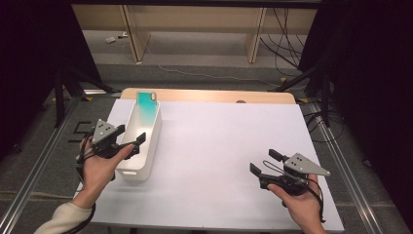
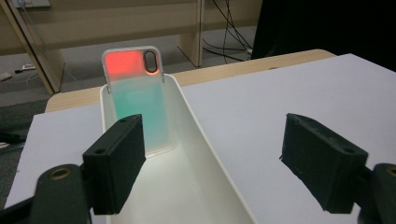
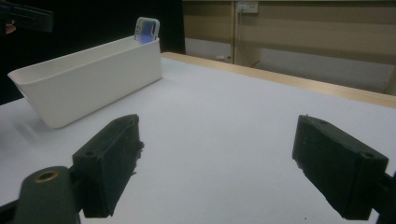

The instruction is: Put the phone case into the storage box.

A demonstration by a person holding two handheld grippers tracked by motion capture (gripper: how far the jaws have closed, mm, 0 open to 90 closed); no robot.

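Observation:
A long white bin (image 1: 149, 130) stands on the table's left side. A phone case (image 1: 146, 103), teal with an orange top in the left gripper view (image 2: 140, 107), leans upright against the bin's far end, its top above the rim. My left gripper (image 1: 132, 134) hovers at the bin's near left, jaws wide apart with nothing between them; in its own view (image 2: 219, 163) one jaw is over the bin (image 2: 201, 140) and the other over the table. My right gripper (image 1: 265, 162) is open over the table's right front, empty in its own view (image 3: 215, 163). The bin (image 3: 88, 79) and case (image 3: 147, 30) lie far left there.
A white sheet (image 1: 219, 146) covers the table, with a wooden strip (image 1: 214, 95) along the far edge. Beyond stand wooden furniture legs (image 1: 139, 34) and floor cables (image 1: 287, 44). A metal rail (image 1: 348, 170) runs along the right side.

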